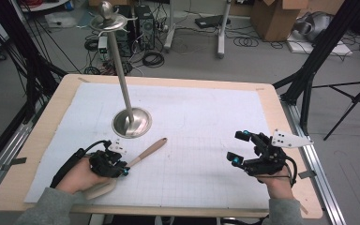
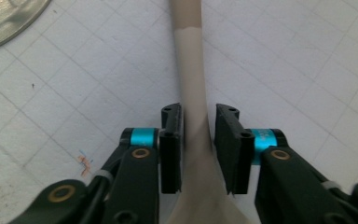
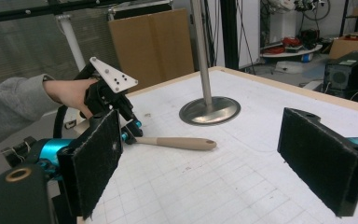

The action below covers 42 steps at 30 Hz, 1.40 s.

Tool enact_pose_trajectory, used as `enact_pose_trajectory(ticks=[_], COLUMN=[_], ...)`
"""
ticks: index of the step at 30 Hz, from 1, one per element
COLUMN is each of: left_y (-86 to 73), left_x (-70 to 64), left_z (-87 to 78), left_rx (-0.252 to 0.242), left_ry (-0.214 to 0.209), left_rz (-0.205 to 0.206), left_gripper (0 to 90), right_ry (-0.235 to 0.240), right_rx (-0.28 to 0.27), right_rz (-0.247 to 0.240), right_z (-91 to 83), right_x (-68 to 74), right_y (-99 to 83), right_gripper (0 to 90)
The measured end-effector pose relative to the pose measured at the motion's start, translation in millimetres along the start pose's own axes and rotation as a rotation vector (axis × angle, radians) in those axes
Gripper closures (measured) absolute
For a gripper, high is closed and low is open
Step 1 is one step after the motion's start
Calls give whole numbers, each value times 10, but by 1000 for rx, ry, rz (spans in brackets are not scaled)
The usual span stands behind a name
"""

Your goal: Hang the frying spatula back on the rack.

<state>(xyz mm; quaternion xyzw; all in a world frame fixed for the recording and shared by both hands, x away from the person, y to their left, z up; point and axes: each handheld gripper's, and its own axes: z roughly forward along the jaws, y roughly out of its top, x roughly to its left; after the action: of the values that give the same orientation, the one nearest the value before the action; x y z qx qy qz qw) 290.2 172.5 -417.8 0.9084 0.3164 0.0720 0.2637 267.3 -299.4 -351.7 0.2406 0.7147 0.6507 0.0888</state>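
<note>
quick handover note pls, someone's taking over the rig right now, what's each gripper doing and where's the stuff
Left gripper: jaws set either side of the beige spatula at its neck; a slight gap shows on one side, so the grip is unconfirmed.
Right gripper: open, holding nothing, above the mat at the right.
Spatula lies flat on the white mat, handle pointing toward the metal stand, not touching its base.
Done: left gripper in place. Left: close, lift.

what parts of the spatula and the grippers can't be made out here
- Spatula blade: in the high view the left gripper and the hand cover most of it; in the left gripper view the bottom edge cuts it off.
- Left gripper's grip: its fingers flank the spatula neck, but firm contact on both sides is unclear.
- Stand top: cut off by the top edge in the right gripper view.
</note>
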Motion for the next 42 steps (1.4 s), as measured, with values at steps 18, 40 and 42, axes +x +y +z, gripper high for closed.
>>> enact_pose_trajectory(ticks=[18, 40, 42], left_y=[-17, -51, -58], left_x=[-14, 125, 150], left_z=[-16, -362, -398], left_rx=[-14, -121, -132], left_ry=[12, -17, -16], left_rz=[0, 3, 6], left_gripper=[772, 772, 772], right_ry=[-1, -12, -13], right_rx=[1, 23, 26], right_rz=[-1, -5, -1], right_z=[-6, -18, -17], right_x=[-1, 21, 24], right_y=[-4, -29, -30], right_gripper=[128, 128, 128])
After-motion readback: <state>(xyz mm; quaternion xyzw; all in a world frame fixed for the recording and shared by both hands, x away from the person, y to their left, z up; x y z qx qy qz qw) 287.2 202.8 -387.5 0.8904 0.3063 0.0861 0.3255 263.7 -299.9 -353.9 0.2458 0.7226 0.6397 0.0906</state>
